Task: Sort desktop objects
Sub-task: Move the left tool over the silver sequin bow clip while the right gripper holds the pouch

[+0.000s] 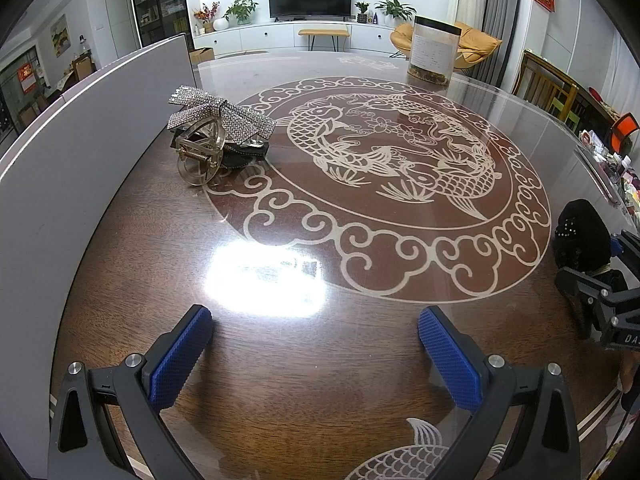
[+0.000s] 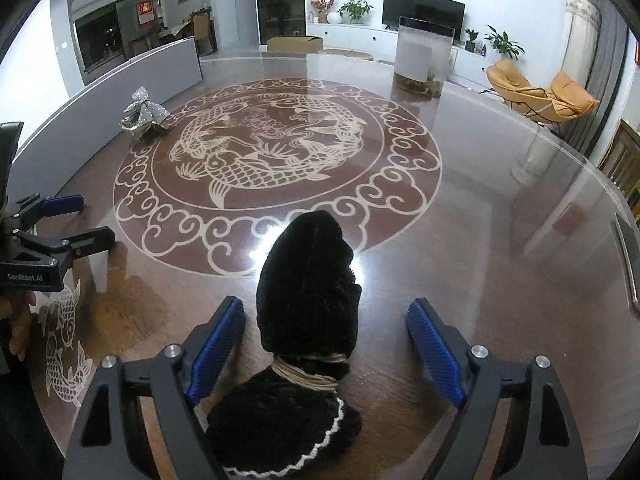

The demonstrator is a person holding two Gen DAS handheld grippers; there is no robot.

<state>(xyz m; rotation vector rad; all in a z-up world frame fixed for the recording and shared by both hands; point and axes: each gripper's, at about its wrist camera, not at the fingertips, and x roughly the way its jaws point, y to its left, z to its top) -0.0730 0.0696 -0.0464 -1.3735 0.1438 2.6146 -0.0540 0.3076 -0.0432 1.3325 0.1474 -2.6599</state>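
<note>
Straddling the black fuzzy hair bow [image 2: 308, 300], the right gripper [image 2: 326, 328] stands wide, its blue pads clear of the fabric on both sides, so nothing is held. The bow lies on the glossy surface [image 2: 480, 240] near its front edge, wound at the middle with pale cord, its near lobe trimmed in white. If this is a release, the right way to finish is to lift straight back without snagging the plush; if a pickup, the pads should close on the corded waist, the firmest part, not on the soft lobes.

The left gripper [image 1: 314, 338] is also wide and holds nothing, hovering over bare wood. From its view the rhinestone bow clip [image 1: 222, 120] shows in detail: a clear claw with a spring, resting beside the grey panel [image 1: 80, 140] at far left. The right view reduces that clip to a small glint. The left view catches only a sliver of the black bow at its right edge, while the right view shows its whole shape. A tall clear jar [image 2: 424, 56] stands at the far side.
</note>
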